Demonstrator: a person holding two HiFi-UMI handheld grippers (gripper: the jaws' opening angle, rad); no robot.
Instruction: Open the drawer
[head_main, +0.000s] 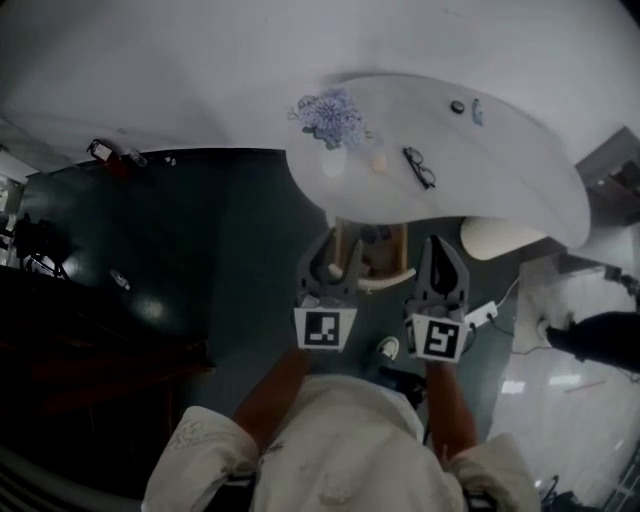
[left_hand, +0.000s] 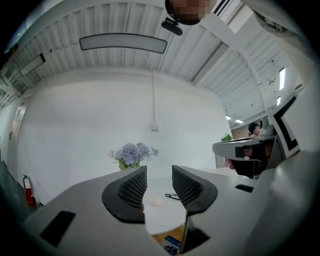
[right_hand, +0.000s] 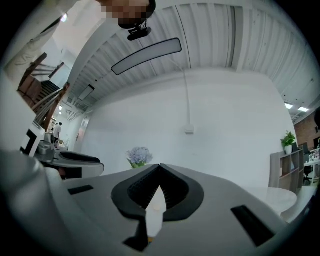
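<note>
Hovering at the approach, I am holding my left gripper (head_main: 335, 250) open and my right gripper (head_main: 441, 250) closed, empty. The drawer is probably in the wooden unit (head_main: 385, 255) just ahead between them, needing a lowered reach.

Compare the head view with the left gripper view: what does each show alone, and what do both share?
Only the head view shows the white power strip lying on the dark floor. Only the left gripper view shows the long ceiling lamp and the small wall box below it. Both show the left gripper, open with nothing in it, the white table, the purple flowers and the glasses.
</note>
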